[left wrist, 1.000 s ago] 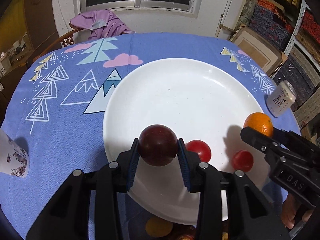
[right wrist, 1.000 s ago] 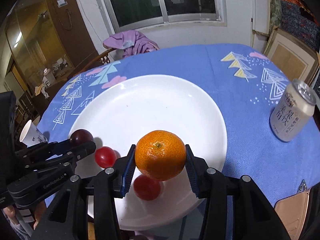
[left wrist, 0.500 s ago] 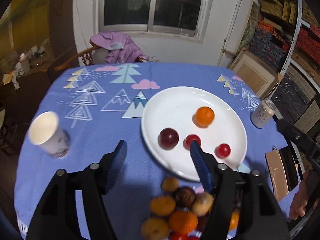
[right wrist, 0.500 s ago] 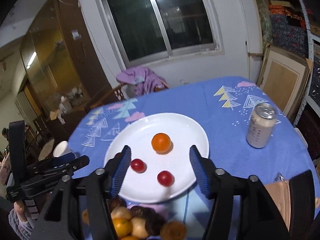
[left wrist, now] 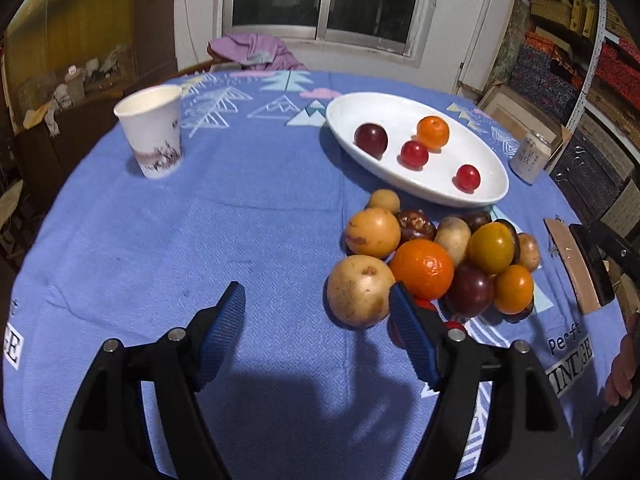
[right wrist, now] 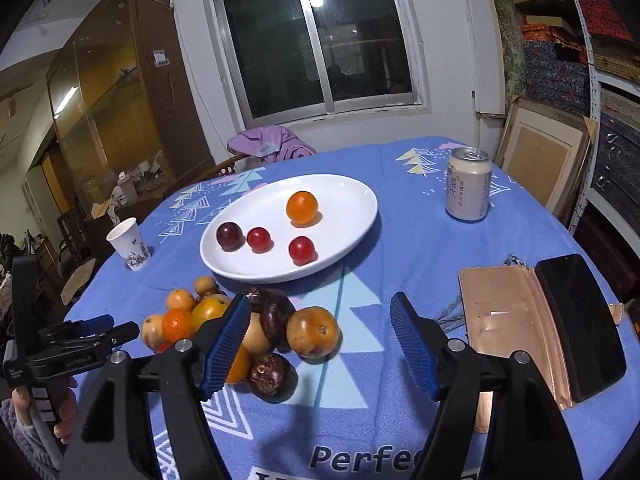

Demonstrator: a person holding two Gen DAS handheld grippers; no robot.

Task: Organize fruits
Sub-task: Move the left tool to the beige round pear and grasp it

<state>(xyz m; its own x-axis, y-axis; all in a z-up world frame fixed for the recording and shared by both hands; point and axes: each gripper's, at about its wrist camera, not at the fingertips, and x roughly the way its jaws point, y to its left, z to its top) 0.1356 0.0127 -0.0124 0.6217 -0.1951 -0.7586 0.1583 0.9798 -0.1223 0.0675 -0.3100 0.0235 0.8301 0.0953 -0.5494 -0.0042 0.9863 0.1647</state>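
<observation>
White plate point(right wrist: 352, 236) holds 4 fruits; pile point(left wrist: 432, 264) sits on bench just beside it. Both hand-held grippers, left point(left wrist: 318, 334) & right point(right wrist: 320, 344), spread, empty. Step: next pick. Needs closing on one pile fruit.

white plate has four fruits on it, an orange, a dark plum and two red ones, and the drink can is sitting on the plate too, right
Not quite. The drink can stands on the blue tablecloth beside the white plate, not on it, as the right wrist view shows. The four fruits are as you say.
</observation>
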